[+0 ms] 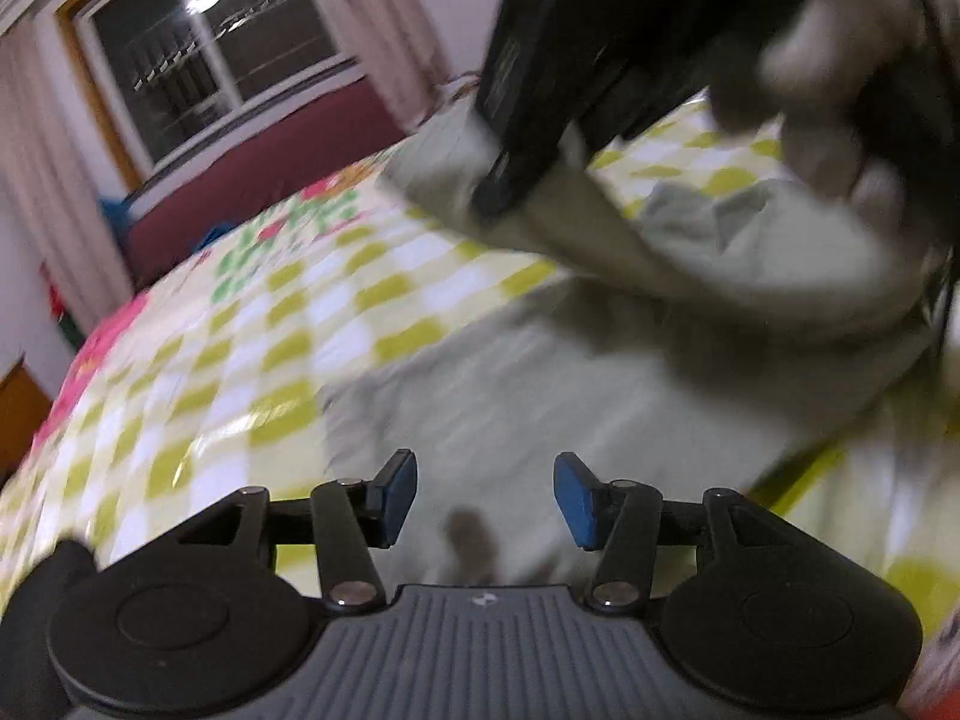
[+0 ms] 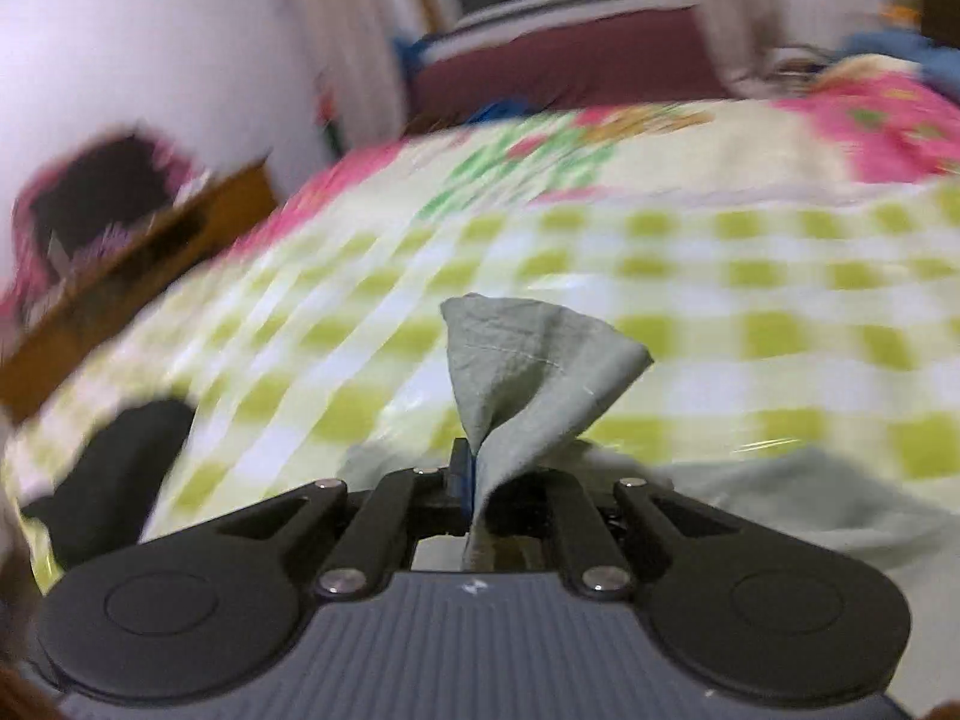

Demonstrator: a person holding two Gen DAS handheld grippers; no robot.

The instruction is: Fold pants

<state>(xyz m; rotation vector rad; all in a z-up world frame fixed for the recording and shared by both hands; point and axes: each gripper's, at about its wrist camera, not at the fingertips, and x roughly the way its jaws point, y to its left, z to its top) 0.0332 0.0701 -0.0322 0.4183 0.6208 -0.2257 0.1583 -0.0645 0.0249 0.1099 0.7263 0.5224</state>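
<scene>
Pale grey-green pants [image 1: 540, 396] lie on a bed with a yellow-green checked cover [image 1: 240, 330]. My left gripper [image 1: 486, 498] is open and empty, its blue pads just above the pants. The right gripper's black body shows at the top of the left wrist view [image 1: 540, 90], lifting a fold of the pants off the bed. In the right wrist view my right gripper [image 2: 471, 480] is shut on a bunched corner of the pants [image 2: 528, 360], which sticks up between the fingers. The views are blurred by motion.
The bed cover [image 2: 720, 300] has a pink flowered border [image 2: 888, 126]. A dark red headboard [image 1: 252, 180] and a window [image 1: 210, 48] with curtains stand beyond it. A wooden piece of furniture [image 2: 132, 276] stands at the bed's left side.
</scene>
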